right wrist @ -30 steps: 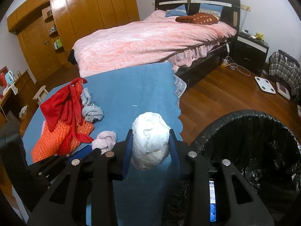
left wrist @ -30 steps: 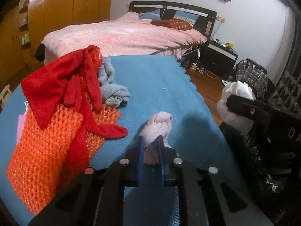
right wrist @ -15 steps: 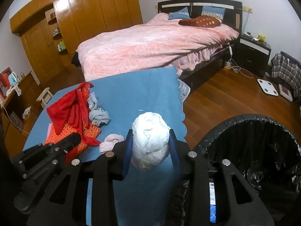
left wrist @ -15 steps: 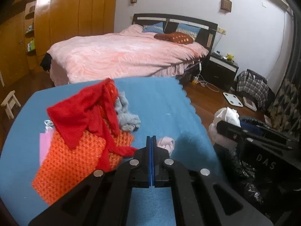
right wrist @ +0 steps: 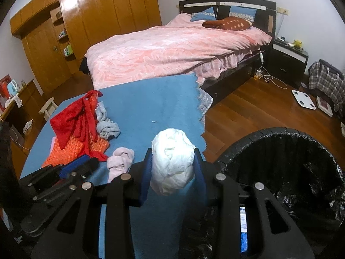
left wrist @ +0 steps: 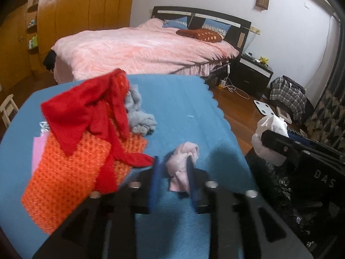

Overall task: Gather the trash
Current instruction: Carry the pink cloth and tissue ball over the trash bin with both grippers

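Observation:
A crumpled pink wad (left wrist: 184, 161) lies on the blue table cover (left wrist: 179, 99). My left gripper (left wrist: 172, 180) is open, with one finger on each side of the pink wad. The wad also shows in the right wrist view (right wrist: 120, 160). My right gripper (right wrist: 172, 168) is shut on a white crumpled wad (right wrist: 172, 161) and holds it above the table's near edge, just left of the black-lined trash bin (right wrist: 291, 172). In the left wrist view the white wad (left wrist: 269, 133) and the right gripper's body show at the right.
A red cloth (left wrist: 86, 110), an orange knitted piece (left wrist: 71, 168) and a grey cloth (left wrist: 140, 118) lie on the table's left half. A pink bed (right wrist: 172, 49) stands behind. Wooden floor (right wrist: 248, 112), a scale and a checked bag are at the right.
My left gripper was shut and held back from the pink wad half a second ago; now it is open and has moved forward around the wad. The right gripper still holds the white wad.

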Demonstrator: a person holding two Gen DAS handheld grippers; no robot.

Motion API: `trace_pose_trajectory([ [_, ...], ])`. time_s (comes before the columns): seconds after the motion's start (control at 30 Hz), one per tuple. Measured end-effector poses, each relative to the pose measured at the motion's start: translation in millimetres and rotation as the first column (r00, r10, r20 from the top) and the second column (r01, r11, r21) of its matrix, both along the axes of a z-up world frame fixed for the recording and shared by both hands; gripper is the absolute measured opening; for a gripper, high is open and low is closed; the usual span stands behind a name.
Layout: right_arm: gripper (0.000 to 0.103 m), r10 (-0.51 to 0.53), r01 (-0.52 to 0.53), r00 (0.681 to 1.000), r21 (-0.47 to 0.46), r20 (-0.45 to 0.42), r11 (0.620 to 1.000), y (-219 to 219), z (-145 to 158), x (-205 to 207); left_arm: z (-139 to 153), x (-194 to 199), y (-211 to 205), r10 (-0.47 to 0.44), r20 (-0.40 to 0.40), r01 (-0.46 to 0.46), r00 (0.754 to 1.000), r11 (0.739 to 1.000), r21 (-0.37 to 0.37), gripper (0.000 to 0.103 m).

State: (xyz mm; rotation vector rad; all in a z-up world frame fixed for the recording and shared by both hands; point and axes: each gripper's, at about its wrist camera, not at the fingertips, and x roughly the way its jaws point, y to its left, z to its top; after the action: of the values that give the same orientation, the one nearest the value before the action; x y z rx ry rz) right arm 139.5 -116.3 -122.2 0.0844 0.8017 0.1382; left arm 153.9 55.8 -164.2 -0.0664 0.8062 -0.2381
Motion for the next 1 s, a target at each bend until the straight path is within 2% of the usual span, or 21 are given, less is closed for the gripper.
trace_pose_trajectory([
  [0.13, 0.036, -0.002, 0.002, 1.000, 0.006, -0.010, 1.000, -1.1, -4.0, 1.0, -10.4, 5.2, -10.4, -0.018, -0.025, 0.018, 1.000, 1.000, 0.006, 0.041],
  [0.3, 0.036, 0.005, -0.005, 1.000, 0.009, -0.015, 1.000, 0.2, -6.2, 2.2, -26.7, 11.2, -16.3, -0.035, -0.075, 0.036, 0.997, 0.999, 0.004, 0.040],
  [0.37, 0.036, 0.005, -0.005, 1.000, 0.012, -0.017, 1.000, 0.2, -6.8, 1.8, -32.2, 11.5, -18.1, -0.033, -0.088, 0.036, 0.996, 0.999, 0.024, 0.023],
  [0.47, 0.036, 0.008, -0.007, 1.000, 0.011, -0.018, 1.000, 0.9, -6.9, 1.6, -30.4, 9.9, -13.9, -0.024, -0.081, 0.025, 0.996, 1.000, 0.009, 0.013],
  [0.57, 0.036, 0.010, -0.010, 1.000, 0.011, -0.013, 1.000, 1.8, -6.0, 0.7, -22.4, 4.6, -10.1, -0.008, -0.047, 0.010, 0.999, 0.999, 0.032, 0.012],
  [0.73, 0.036, 0.015, -0.015, 1.000, 0.018, 0.002, 1.000, 3.6, -0.4, -1.4, 2.7, -1.9, 1.6, 0.021, -0.001, -0.021, 1.000, 1.000, 0.006, 0.012],
  [1.0, 0.036, 0.024, -0.025, 0.999, 0.023, 0.037, 0.999, 6.0, 16.3, -7.7, 36.6, -12.6, 11.6, 0.040, 0.051, -0.041, 0.998, 0.999, 0.004, 0.012],
])
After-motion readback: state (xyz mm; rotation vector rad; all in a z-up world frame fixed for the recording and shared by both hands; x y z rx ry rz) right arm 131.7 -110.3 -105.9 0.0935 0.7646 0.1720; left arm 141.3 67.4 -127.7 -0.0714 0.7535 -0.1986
